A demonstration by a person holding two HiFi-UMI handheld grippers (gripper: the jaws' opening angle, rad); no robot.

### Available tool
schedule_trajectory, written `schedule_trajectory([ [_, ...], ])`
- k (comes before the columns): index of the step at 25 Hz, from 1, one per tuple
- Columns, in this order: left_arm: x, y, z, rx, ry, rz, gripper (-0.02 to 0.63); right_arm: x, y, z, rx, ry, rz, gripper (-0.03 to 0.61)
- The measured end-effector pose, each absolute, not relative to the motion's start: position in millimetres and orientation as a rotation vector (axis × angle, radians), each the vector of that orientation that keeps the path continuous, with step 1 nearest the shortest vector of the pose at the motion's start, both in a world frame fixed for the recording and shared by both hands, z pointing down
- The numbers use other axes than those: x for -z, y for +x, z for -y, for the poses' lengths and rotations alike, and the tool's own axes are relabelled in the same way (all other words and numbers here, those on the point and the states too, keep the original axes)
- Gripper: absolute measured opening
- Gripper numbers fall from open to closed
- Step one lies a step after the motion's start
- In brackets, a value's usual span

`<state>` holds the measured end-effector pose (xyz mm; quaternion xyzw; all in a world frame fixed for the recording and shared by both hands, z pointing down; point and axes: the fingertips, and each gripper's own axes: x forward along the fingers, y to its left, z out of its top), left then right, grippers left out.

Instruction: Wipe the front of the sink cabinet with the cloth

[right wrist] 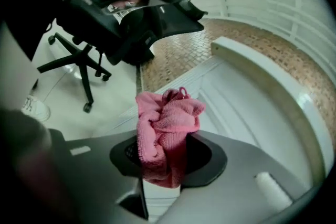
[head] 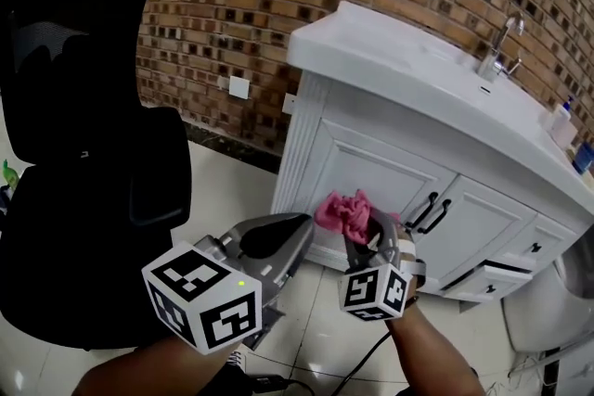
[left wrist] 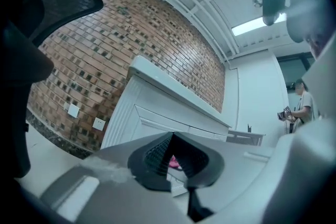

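Note:
A white sink cabinet (head: 371,167) stands against the brick wall, and it also shows in the left gripper view (left wrist: 152,113) and the right gripper view (right wrist: 247,113). My right gripper (head: 369,225) (right wrist: 164,153) is shut on a bunched pink cloth (head: 343,210) (right wrist: 165,123), which it holds up in front of the lower left door. I cannot tell whether the cloth touches the door. My left gripper (head: 299,223) (left wrist: 172,137) hangs just left of the cloth, jaw tips together and holding nothing. A bit of the pink cloth (left wrist: 173,163) shows behind its pads.
A black office chair (head: 83,134) fills the left side. Black door handles (head: 427,210) sit right of the cloth, and a lower drawer (head: 492,278) stands slightly ajar. A faucet (head: 497,51) and bottles (head: 561,121) are on top. A toilet (head: 548,311) is at lower right. A person (left wrist: 299,107) stands far off.

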<state>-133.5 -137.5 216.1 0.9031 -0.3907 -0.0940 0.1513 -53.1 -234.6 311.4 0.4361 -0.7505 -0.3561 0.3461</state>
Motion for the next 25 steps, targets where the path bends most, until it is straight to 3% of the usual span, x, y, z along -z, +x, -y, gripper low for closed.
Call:
schedule_trajectory([
  [8, -208.6, -140.9, 130.6, 0.293, 2.633, 1.141, 0.005, -176.8, -95.1, 268.8, 1.305, 1.343, 1.744, 0.14],
  [25, -202.8, -156.1, 134.2, 0.353, 2.592, 1.173, 0.005, -229.3, -111.3, 310.2, 1.254, 1.345, 1.65, 0.14],
])
